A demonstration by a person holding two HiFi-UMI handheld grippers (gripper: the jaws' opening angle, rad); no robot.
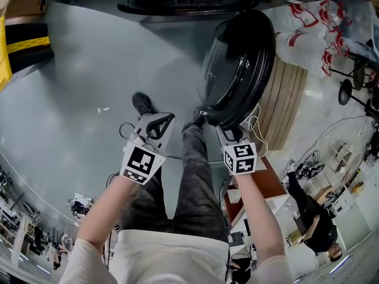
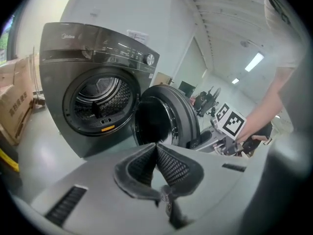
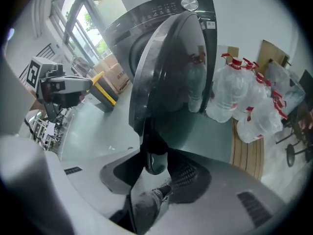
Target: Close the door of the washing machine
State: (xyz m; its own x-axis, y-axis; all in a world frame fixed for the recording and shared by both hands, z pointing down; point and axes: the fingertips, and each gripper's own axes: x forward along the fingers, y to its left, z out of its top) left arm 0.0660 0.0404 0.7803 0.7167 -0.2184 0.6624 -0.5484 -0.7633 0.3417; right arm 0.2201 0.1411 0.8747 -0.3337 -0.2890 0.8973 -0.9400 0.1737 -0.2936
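The dark grey washing machine (image 2: 93, 58) stands with its drum (image 2: 100, 99) showing. Its round dark door (image 1: 237, 64) is swung out on the right. My right gripper (image 1: 228, 134) is at the door's lower edge. In the right gripper view the door's rim (image 3: 154, 153) sits between the spread jaws of my right gripper (image 3: 155, 156), and the pads do not visibly press on it, so it is open. My left gripper (image 1: 161, 122) hangs left of the door over the floor. Its jaws meet at the tip, so my left gripper (image 2: 156, 146) is shut on nothing.
Large water jugs (image 3: 234, 97) with red caps lie on a wooden pallet (image 3: 247, 151) right of the machine. Cardboard boxes (image 2: 14, 102) stand at its left. The person's legs (image 1: 195, 176) in grey trousers are below the door. Desks and clutter (image 1: 331, 176) fill the right side.
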